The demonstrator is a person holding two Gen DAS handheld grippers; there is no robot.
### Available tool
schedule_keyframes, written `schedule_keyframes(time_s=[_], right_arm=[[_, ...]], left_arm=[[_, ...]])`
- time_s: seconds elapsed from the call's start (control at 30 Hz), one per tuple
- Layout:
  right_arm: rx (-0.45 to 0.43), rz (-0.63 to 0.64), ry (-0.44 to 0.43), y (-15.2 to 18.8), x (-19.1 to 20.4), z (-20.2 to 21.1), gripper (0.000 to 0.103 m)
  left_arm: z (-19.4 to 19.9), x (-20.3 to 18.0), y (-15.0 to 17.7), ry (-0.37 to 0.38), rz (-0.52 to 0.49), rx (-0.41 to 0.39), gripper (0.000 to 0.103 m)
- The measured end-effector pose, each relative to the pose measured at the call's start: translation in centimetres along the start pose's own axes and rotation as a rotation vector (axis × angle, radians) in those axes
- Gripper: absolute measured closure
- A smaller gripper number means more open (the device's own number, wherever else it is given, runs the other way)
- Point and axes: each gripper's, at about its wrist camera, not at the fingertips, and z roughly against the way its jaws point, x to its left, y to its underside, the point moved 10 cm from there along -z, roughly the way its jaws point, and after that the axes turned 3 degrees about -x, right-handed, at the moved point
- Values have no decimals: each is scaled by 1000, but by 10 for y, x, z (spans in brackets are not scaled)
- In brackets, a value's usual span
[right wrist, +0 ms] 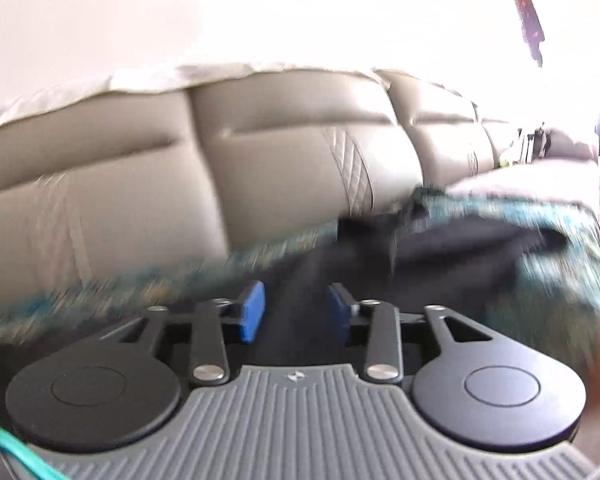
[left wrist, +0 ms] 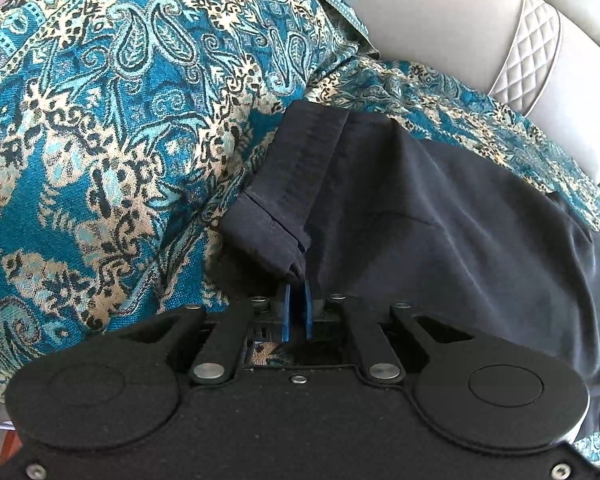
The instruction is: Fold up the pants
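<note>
Dark navy pants (left wrist: 420,208) lie on a teal paisley cover (left wrist: 100,128) spread over a sofa seat. My left gripper (left wrist: 297,280) is shut on the pants' hem, which bunches up just ahead of the blue pads (left wrist: 286,312). In the right wrist view the picture is blurred by motion. My right gripper (right wrist: 296,308) is open, its blue pads (right wrist: 252,310) wide apart, with dark pants cloth (right wrist: 440,248) running between and ahead of them. Nothing is held in it.
A beige leather sofa back (right wrist: 260,152) with quilted stitching (left wrist: 532,56) rises behind the seat. A pale cloth (right wrist: 120,80) drapes over its top. The teal cover (right wrist: 560,248) reaches the seat's right end.
</note>
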Motion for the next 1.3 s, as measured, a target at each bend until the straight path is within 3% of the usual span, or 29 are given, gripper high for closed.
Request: schedule_keyframes(time_s=[0.07,0.13,0.23,0.3,0.43,0.67,0.7,0.73,0.77,0.87,0.97,1.07,1.3], right_arm=[[4,33,31,-28,-7,-46,32],[62,114,46,-52,-16,-101,32],[267,235,75,-68,-39,-179,31],[439,206,89,-69,-64,-215,31],[692,14,124,-59,-116,-247,31],[870,-125,51,-15,-128,-265,32],[877,-129,58,-10,-127,-267,33],[851,-107,63,-11,-124,-269,52],[837,-82,60,-15,-121,-274,77],[802,-58,100,-25,-119,-274,92],[750,-5,114,-42,-123,-272,94],[696,52,152,-66,-141,-269,94],[618,84,312,-117,-219,-260,94]], left_arm=[[-2,0,0,-2,0,3,94],[-4,2,0,-2,5,7,94],[-7,4,-1,-5,17,12,93],[-8,4,-2,-10,20,13,93],[-12,3,-5,-30,22,11,92],[-17,2,-8,-66,42,11,92],[-17,2,-8,-71,42,8,92],[-17,1,-8,-76,37,4,92],[-16,0,-7,-81,29,-3,92],[-15,-2,-6,-89,-15,-25,92],[-15,-2,-6,-82,-30,-27,92],[-15,3,-8,-57,24,-7,92],[-18,6,-8,-47,100,26,92]])
